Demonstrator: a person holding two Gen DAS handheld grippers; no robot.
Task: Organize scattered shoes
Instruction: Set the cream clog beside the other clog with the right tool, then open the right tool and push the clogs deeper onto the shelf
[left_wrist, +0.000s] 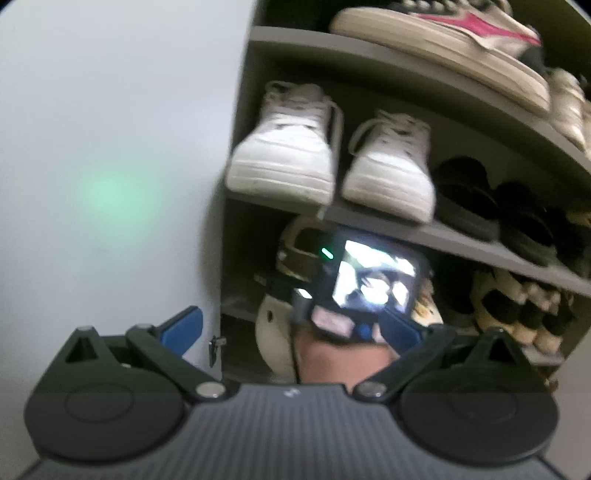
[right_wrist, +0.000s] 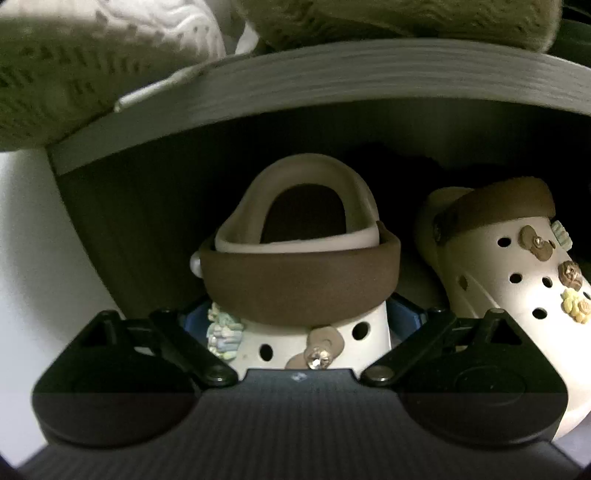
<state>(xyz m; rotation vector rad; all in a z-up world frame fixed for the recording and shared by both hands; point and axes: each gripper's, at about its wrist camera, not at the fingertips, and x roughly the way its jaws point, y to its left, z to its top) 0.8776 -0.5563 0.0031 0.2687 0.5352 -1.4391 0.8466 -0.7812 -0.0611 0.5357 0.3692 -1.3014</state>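
We see the clog (right_wrist: 295, 295) between the right gripper's (right_wrist: 299, 321) blue pads as smooth, matt cream foam-like plastic with a duller brown heel strap (right_wrist: 301, 284) and one glinting charm (right_wrist: 319, 356), and its twin clog (right_wrist: 513, 280) beside it has the same finish. The shelf boards (right_wrist: 332, 77) look like matt grey laminate with a faintly ridged edge. From the left wrist we see scuffed, smooth white leather-like sneakers (left_wrist: 284, 147), matt black slides (left_wrist: 469, 195), and the left gripper's (left_wrist: 291, 325) matt black plastic linkage with shiny metal pins (left_wrist: 210, 389).
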